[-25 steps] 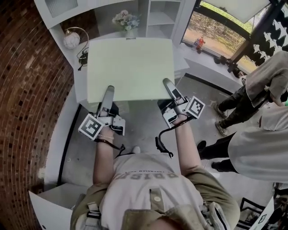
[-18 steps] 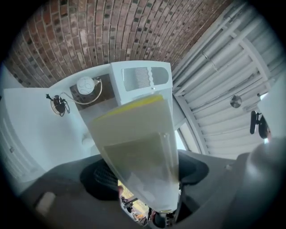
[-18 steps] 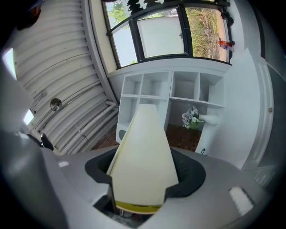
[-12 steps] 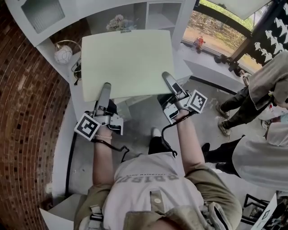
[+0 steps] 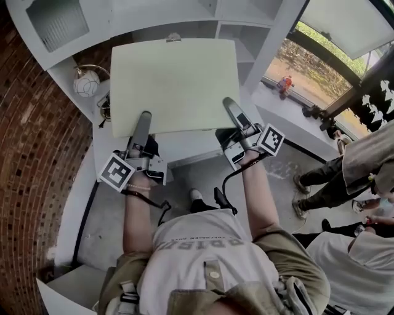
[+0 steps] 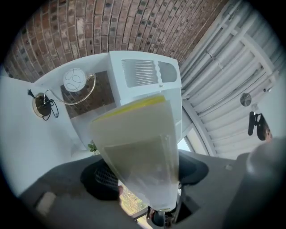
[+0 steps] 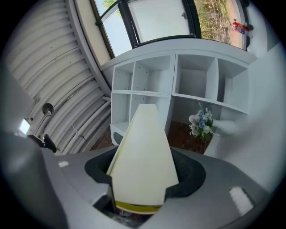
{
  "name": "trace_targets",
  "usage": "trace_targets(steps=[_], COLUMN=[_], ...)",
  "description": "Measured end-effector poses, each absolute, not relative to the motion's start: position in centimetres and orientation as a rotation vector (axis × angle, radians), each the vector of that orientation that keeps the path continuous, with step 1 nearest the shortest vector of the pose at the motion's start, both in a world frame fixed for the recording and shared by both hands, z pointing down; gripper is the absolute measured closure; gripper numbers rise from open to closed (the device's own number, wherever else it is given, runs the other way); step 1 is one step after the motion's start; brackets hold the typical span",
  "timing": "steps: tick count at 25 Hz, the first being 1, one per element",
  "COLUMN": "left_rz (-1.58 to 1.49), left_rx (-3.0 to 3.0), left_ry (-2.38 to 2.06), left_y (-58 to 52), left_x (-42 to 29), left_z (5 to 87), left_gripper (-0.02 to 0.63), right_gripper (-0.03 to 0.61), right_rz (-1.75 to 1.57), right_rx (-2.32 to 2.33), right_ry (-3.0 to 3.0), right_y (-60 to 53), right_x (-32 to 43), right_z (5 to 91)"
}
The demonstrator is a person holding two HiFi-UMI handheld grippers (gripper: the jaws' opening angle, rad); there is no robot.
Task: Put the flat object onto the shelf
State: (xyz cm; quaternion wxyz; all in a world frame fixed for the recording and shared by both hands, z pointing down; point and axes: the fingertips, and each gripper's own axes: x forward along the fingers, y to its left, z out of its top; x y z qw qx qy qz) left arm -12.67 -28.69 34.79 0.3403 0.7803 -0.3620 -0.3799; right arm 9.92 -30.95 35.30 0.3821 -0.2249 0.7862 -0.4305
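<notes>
A large pale green flat board (image 5: pixel 174 83) is held level in the air in front of the white shelf unit (image 5: pixel 246 15). My left gripper (image 5: pixel 141 126) is shut on its near left edge, my right gripper (image 5: pixel 233 114) on its near right edge. In the left gripper view the board (image 6: pixel 138 156) runs between the jaws, with a yellow strip at its far end. The right gripper view shows the board (image 7: pixel 143 156) clamped between the jaws and the shelf's open compartments (image 7: pixel 154 87) beyond it.
A white ball lamp (image 5: pixel 86 82) stands on the left ledge by the brick wall (image 5: pixel 37 154). A small flower bunch (image 7: pixel 201 123) sits in a lower shelf compartment. People stand at the right (image 5: pixel 363 178). A window sill with a small red figure (image 5: pixel 284 84) lies right of the shelf.
Both grippers have carried the board forward and upward toward the shelf unit; it now covers the flowers in the head view. The grips have not changed.
</notes>
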Motion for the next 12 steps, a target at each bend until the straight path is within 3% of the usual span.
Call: trace_targets(steps=[12], left_rz=[-1.084], left_rx=[2.03], left_ry=[-1.082], left_y=[-39.2], left_x=[-9.8], left_z=[31.0], left_gripper=[0.245], right_gripper=[0.273], right_rz=[-1.135], right_rx=[-0.432], right_ry=[2.088], right_y=[-44.5], right_x=[12.4], right_z=[31.5])
